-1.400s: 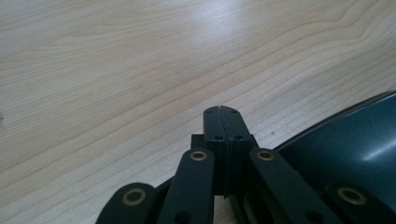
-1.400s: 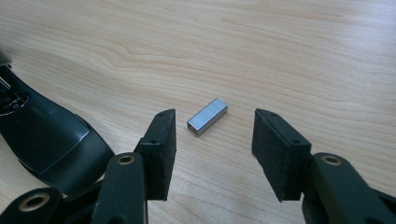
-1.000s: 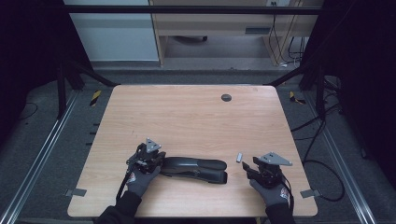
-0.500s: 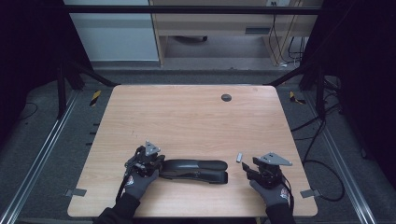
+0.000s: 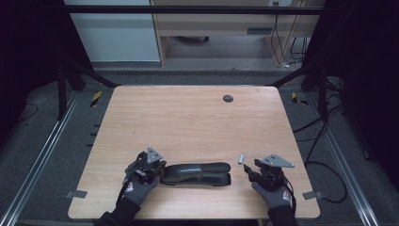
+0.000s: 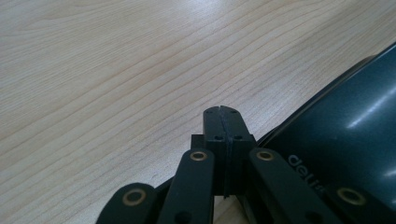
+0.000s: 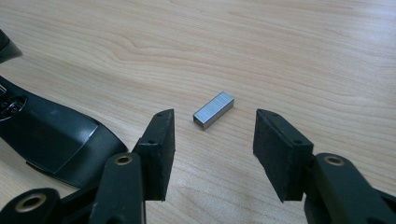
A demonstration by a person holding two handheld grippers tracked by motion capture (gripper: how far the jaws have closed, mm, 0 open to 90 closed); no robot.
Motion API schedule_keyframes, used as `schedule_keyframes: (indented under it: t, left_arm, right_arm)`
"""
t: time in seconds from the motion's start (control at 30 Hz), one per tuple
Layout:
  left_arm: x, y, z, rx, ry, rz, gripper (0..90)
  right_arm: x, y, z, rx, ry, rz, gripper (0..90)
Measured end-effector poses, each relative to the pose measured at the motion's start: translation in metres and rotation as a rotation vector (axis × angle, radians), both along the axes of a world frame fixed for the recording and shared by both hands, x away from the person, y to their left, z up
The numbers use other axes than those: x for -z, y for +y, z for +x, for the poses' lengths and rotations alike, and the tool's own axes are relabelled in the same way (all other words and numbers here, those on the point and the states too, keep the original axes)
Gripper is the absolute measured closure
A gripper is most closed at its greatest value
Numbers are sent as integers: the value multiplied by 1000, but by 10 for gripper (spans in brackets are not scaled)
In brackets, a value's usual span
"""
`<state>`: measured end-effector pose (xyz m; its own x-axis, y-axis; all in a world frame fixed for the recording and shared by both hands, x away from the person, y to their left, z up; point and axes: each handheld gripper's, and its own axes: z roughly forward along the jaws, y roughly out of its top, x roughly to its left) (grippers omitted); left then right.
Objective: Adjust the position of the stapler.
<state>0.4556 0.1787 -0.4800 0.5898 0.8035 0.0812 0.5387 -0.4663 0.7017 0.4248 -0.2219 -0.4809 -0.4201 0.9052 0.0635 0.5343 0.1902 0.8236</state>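
A dark grey stapler lies lengthwise near the table's front edge. My left gripper sits at its left end, jaws shut with nothing between them. In the left gripper view the closed jaws hover over bare wood with the stapler's body close on the right. A small silver strip of staples lies to the right of the stapler. My right gripper is open just behind it. In the right gripper view the strip lies just ahead of the gap between the open jaws, untouched, with the stapler's end at left.
The wooden table has a round cable hole near its far edge. Metal rails run along the floor on both sides, and cables trail on the right. A desk stands beyond the table.
My left gripper has shifted slightly toward the near edge at the stapler's left end. The right gripper and the staple strip have stayed put.
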Motion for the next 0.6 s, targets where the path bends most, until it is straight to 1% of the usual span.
schedule_keyframes:
  t: [0.03, 0.1, 0.17, 0.2, 0.23, 0.27, 0.33, 0.4, 0.6]
  left_arm:
    - [-2, 0, -1, 1, -11, 5, 900]
    - [-5, 2, -2, -3, -24, 1, 894]
    - [-9, 4, -3, -13, -49, -6, 880]
    - [-11, 6, -3, -13, -58, -7, 872]
    - [-11, 6, -3, -13, -58, -7, 866]
    - [-15, 9, -5, -19, -71, -22, 858]
    - [-20, 11, -7, -23, -91, -27, 845]
    - [-23, 11, -8, -21, -100, -42, 828]
    - [-33, 8, -13, 0, -133, -59, 776]
  right_arm:
    - [0, -1, 0, -2, -6, -3, 489]
    - [-1, -1, -1, 0, -10, 3, 488]
    - [-1, -2, -1, -3, -17, 3, 484]
    - [-1, -2, -1, -2, -17, 4, 483]
    - [-1, -2, -1, -2, -17, 4, 483]
    - [-1, -3, -2, 1, -20, 7, 479]
    - [-2, -3, -2, 3, -23, 9, 474]
    - [-2, -3, -2, 2, -23, 10, 469]
    - [-3, -5, -2, 5, -31, 15, 461]
